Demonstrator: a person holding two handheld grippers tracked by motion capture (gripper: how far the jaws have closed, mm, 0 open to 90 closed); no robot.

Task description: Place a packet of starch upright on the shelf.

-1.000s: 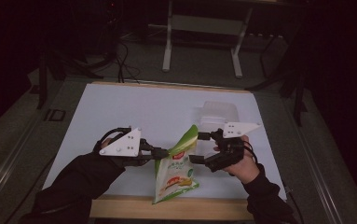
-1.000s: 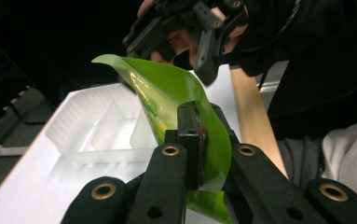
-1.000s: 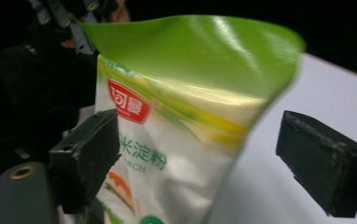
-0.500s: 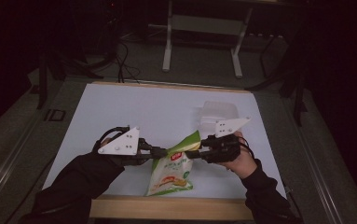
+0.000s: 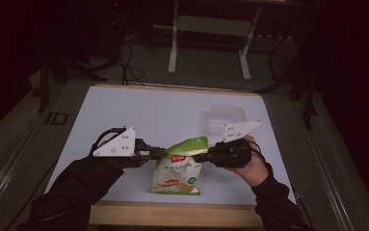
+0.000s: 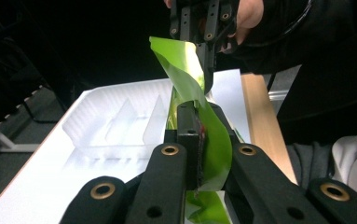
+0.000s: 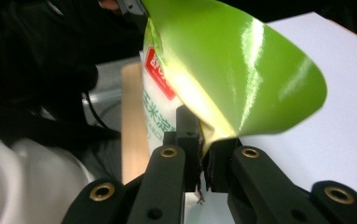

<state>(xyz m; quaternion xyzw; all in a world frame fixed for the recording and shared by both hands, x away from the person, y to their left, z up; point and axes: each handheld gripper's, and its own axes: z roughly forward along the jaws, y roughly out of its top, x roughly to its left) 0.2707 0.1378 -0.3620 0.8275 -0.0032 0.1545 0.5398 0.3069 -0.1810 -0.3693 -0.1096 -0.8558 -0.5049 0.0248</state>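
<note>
A green and white snack bag (image 5: 177, 169) hangs over the white table's front edge, its bottom touching the surface. My left gripper (image 5: 162, 153) is shut on the left end of the bag's green top strip (image 6: 213, 140), seen edge-on between its jaws (image 6: 192, 116). My right gripper (image 5: 203, 154) has just closed its jaws on the right end of the same strip; the glossy green film (image 7: 232, 70) curls up out of its pinch (image 7: 202, 128). In the left gripper view, the right gripper (image 6: 207, 65) bites the strip's far end.
A clear plastic tray (image 5: 226, 117) with compartments sits at the back right of the white table (image 5: 138, 110), just beyond my right hand; in the left gripper view the tray (image 6: 115, 122) lies left of the bag. The table's wooden front edge (image 5: 172, 211) runs below the bag.
My right gripper, open beside the bag a second ago, has moved in and shut on its top strip. The bag has swung from a tilt to hanging straighter between both grippers.
</note>
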